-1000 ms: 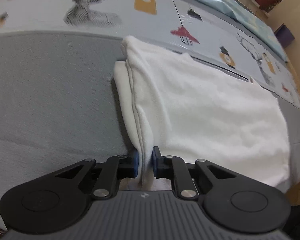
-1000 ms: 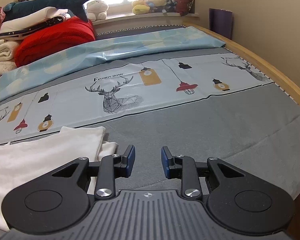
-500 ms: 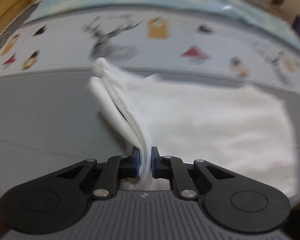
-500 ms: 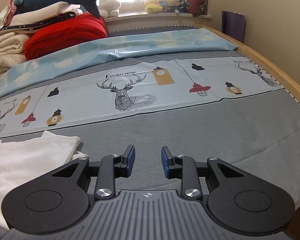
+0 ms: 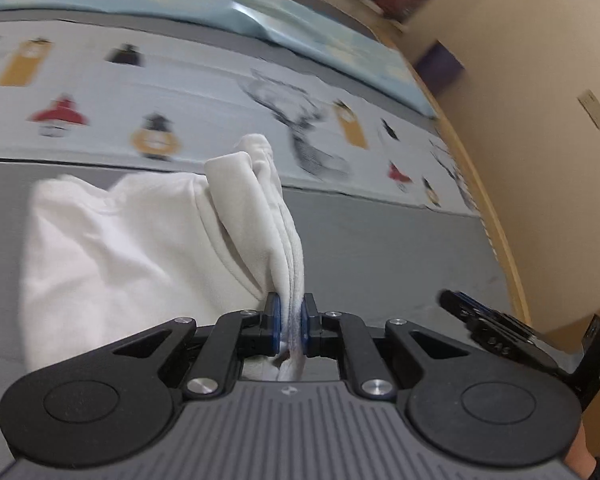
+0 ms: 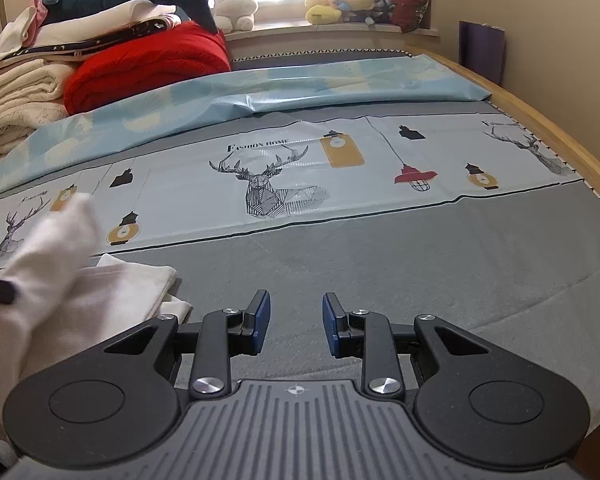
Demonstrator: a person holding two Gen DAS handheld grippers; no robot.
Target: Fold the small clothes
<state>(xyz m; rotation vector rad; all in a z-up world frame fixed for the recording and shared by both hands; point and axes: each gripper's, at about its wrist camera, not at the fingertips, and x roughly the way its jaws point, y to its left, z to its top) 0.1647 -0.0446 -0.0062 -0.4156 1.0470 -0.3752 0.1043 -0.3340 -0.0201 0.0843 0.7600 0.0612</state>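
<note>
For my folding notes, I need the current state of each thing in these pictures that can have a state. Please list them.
White cloth garment: partly folded, one bunched edge lifted off the grey bed cover.
Left gripper: jaws shut on the garment.
Right gripper: jaws open, empty, over the bed cover.

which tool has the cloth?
The left tool: its blue pads are clamped on a bunched edge of the white fabric garment. The right tool stands open over bare grey mattress, empty.
</note>
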